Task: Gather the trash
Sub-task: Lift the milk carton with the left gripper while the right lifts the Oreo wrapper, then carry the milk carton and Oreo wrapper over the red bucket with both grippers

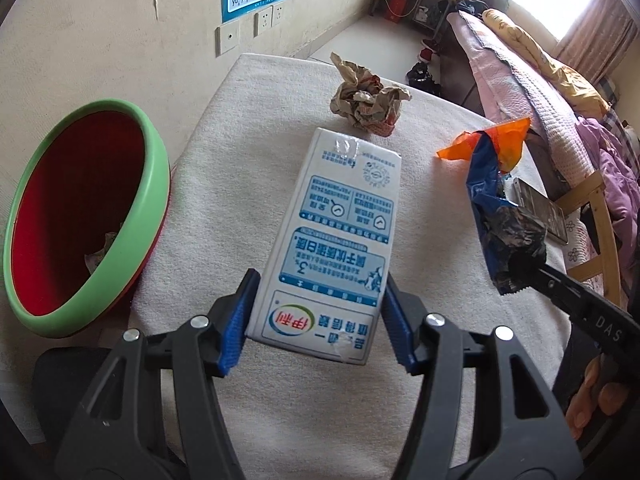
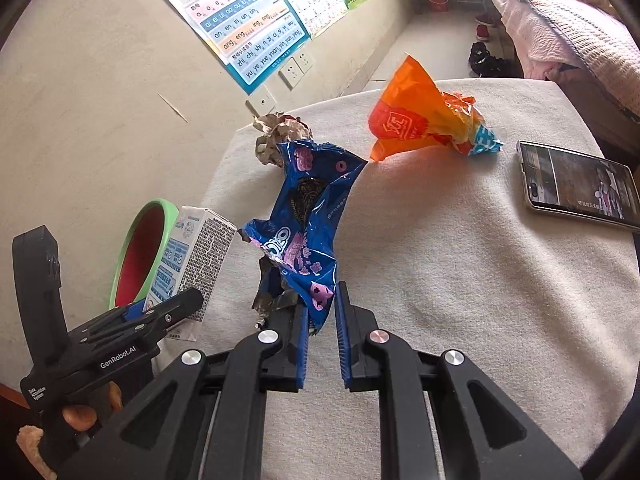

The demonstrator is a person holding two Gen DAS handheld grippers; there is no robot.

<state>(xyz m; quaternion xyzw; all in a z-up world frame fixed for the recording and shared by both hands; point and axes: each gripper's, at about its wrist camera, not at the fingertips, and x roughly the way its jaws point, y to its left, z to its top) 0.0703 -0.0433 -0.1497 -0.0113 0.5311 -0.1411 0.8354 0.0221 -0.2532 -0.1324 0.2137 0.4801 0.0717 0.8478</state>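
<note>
Two in hand: the left gripper (image 1: 316,320) clamps a milk carton (image 1: 340,232) across its lower end, and the right gripper (image 2: 322,344) pinches the bottom edge of a blue cookie wrapper (image 2: 308,224); both items hang above the table.
Bin: a red bin with a green rim (image 1: 148,216) stands just beside the table's left edge; something crumpled lies at its bottom, so by the look of it at least one piece is already collected.
Left on the table: a crumpled paper ball (image 1: 366,100) near the far edge and an orange snack bag (image 2: 424,116), well apart from each other.
Not trash: a phone (image 2: 580,184) with a lit screen lies at the table's right side.
Progress: judged roughly midway; two pieces await dropping, two await picking.
Carton: rigid, smooth printed cardboard, box-shaped.
Wrappers: thin glossy film, creased and limp, silver inside.
Paper ball: stiff brown folds.
Table cover (image 2: 460,320): soft, pale, slightly fuzzy cloth.
</note>
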